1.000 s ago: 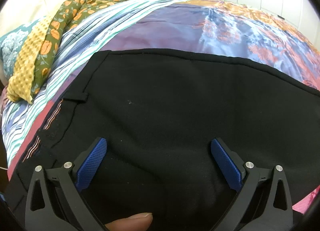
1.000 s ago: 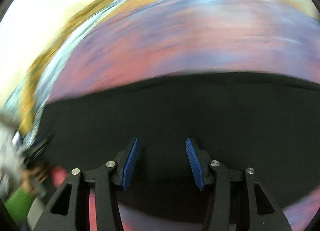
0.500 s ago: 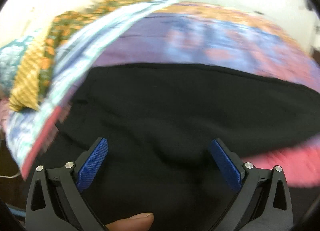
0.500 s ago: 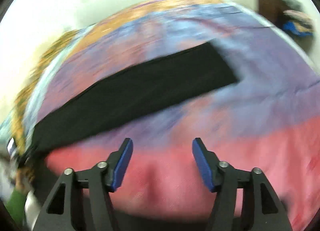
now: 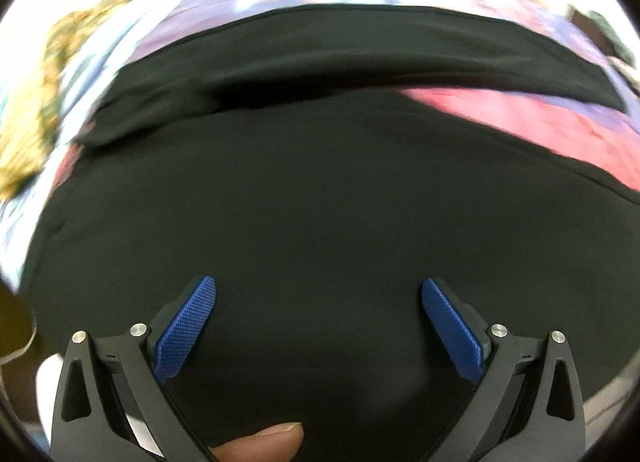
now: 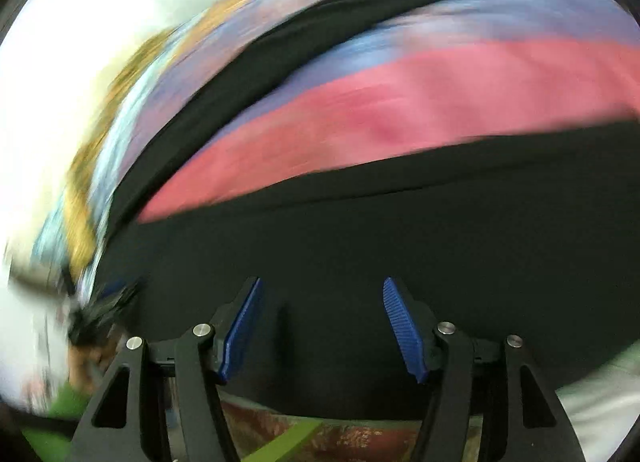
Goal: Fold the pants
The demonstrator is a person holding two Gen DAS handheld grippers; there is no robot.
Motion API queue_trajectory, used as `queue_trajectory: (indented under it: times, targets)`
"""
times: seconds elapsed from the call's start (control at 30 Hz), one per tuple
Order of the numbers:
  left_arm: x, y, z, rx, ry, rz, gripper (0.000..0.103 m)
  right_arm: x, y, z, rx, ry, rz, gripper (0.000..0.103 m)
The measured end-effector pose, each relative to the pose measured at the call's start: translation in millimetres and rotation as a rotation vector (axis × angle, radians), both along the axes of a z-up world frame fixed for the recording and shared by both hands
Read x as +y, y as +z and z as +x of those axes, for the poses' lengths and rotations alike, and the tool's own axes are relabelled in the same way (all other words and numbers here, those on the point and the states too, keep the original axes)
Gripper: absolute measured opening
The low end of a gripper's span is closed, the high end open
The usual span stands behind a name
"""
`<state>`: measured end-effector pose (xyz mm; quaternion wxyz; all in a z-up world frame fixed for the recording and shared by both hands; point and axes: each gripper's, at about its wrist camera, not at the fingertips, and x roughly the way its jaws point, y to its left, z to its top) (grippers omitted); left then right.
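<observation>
Left wrist: matte black pants (image 5: 320, 202), smooth, V-shaped.

Black pants (image 5: 320, 202) cover the near bedspread (image 6: 420, 102); the pink strip between the legs lies bare.

Item count: one pair of black pants (image 5: 320, 198), with two legs visible, spread apart. One patterned bedspread (image 5: 532, 118) under the pants. Two grippers: one left gripper (image 5: 319, 326) and one right gripper (image 6: 321, 326), each with two blue pads. One fingertip (image 5: 264, 442) at the lower edge of the left wrist view.
</observation>
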<state>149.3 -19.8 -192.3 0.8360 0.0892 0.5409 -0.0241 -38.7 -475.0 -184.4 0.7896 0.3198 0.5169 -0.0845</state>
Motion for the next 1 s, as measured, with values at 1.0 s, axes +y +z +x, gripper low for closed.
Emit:
queue_trajectory:
  times: [1.0]
  targets:
    - [111.7, -19.6, 164.9, -0.248, 0.352, 0.024, 0.103, -17.3, -25.0, 336.1, -0.094, 0.348, -0.360, 0.061]
